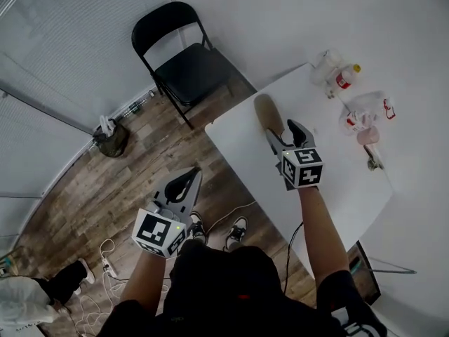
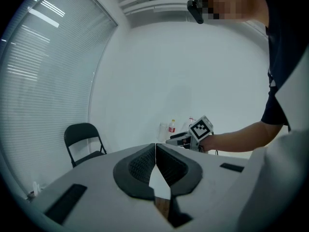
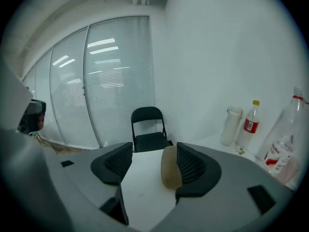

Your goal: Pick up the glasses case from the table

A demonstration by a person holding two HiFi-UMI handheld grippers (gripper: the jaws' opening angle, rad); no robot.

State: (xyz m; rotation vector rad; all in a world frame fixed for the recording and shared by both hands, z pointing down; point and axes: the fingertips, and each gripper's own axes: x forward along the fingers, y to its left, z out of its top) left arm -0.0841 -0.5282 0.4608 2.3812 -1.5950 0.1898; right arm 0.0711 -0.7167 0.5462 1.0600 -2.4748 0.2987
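A tan oblong glasses case (image 1: pixel 267 112) lies near the far left edge of the white table (image 1: pixel 344 188). My right gripper (image 1: pixel 280 129) hovers just behind the case, open. In the right gripper view the case (image 3: pixel 170 167) lies on the table between the spread jaws, close against the right pad (image 3: pixel 193 166), with a wide gap to the left pad; I cannot tell whether it touches. My left gripper (image 1: pixel 189 177) hangs over the wooden floor left of the table. Its jaws are shut with nothing between them (image 2: pixel 155 151).
A black folding chair (image 1: pixel 184 62) stands beyond the table's far corner. Bottles (image 1: pixel 342 77) and a plastic-wrapped bundle (image 1: pixel 365 112) sit along the table's right side by the wall. A dark bag (image 1: pixel 111 139) and cables (image 1: pixel 105 258) lie on the floor.
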